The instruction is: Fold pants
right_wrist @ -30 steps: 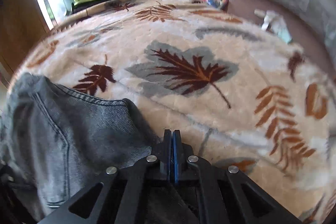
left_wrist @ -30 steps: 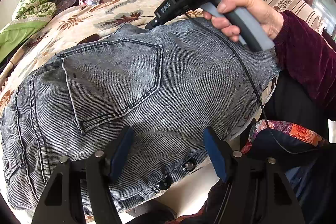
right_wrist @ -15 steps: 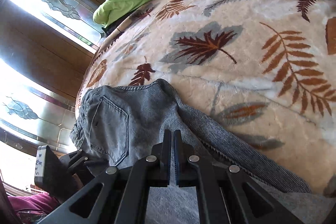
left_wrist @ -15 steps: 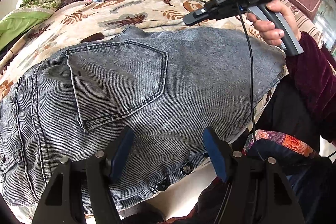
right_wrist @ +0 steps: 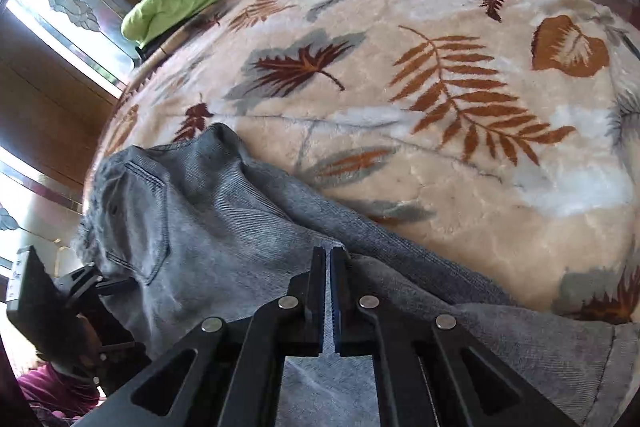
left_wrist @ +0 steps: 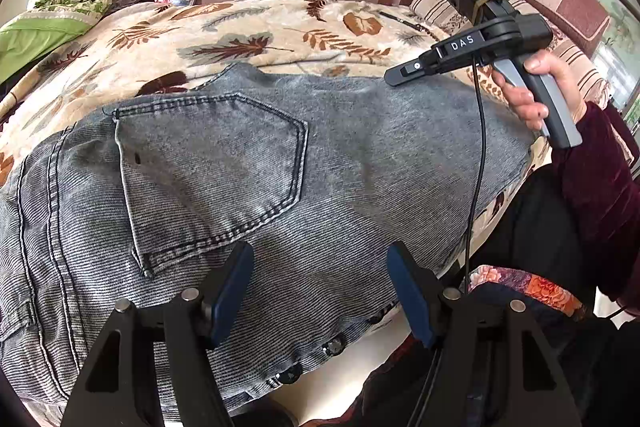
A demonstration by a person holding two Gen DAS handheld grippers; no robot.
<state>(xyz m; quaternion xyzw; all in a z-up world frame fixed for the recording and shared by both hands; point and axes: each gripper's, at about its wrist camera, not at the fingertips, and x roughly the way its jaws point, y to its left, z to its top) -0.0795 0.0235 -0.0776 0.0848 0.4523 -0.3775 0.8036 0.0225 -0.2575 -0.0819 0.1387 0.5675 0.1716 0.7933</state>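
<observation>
**Jeans lying folded on the bed, both grippers off the cloth**

Left wrist view: my left gripper (left_wrist: 320, 287) hovers over the near edge of the jeans (left_wrist: 280, 195), its jaws spread wide with nothing between them. I judge I hold it there, ready to pin or pinch the waistband edge, where the dark metal buttons sit just below the jaws. The jeans lie flat on the leaf-print blanket (left_wrist: 248, 35) of the bed, back pocket (left_wrist: 212, 171) up. Beyond the pocket and to its right, my right hand (left_wrist: 536, 95) carries the right gripper (left_wrist: 394, 77) above the far edge of the denim, clear of it as far as I can tell.

Right wrist view: the right gripper (right_wrist: 328, 255) has its jaws pressed almost together, only a sliver of gap, and no cloth is caught in them. It points down at the jeans (right_wrist: 224, 239), which I take as a pause before the next fold. The back pocket (right_wrist: 136, 223) lies to the left of the jaws; the blanket (right_wrist: 440, 107) stretches beyond it.

The denim is washed grey, ribbed in faint stripes, thick and limp, with heavy double seams. It looks smooth near the pocket and doubled along its far edge.
</observation>
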